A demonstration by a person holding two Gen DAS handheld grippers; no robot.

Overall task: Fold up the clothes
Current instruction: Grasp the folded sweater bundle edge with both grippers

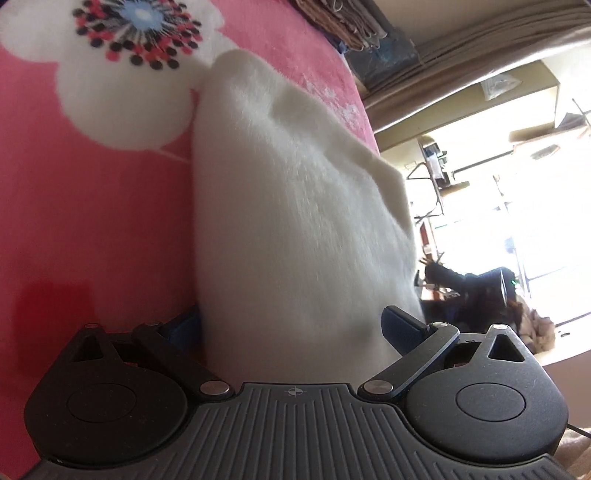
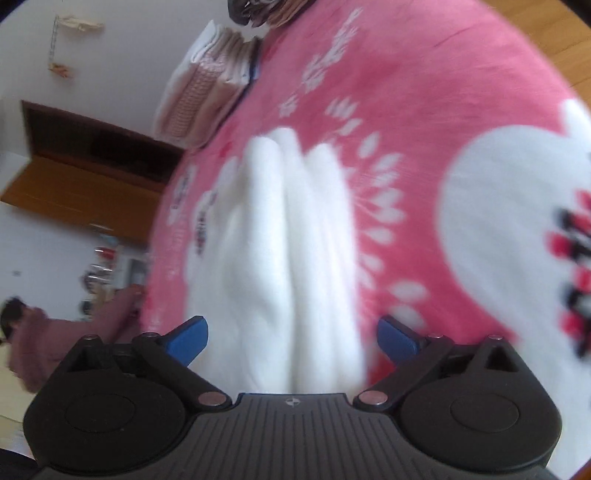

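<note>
A white fluffy garment [image 1: 295,206], folded into a thick bundle, lies on a pink blanket [image 1: 92,229] printed with big white flowers. My left gripper [image 1: 293,326] is open wide, and the bundle fills the gap between its blue fingertips [image 1: 400,328]; the garment partly hides the left tip. In the right wrist view the same garment [image 2: 291,251] shows several stacked folds. My right gripper [image 2: 295,336] is open around its near end, with a small gap at each blue fingertip [image 2: 192,334]. This view is blurred.
A pile of folded clothes [image 2: 207,85] sits at the blanket's far edge, and more stacked fabric [image 1: 351,22] shows in the left wrist view. A person in a pink top [image 2: 33,343] and another in dark clothes [image 1: 480,291] are beyond the blanket.
</note>
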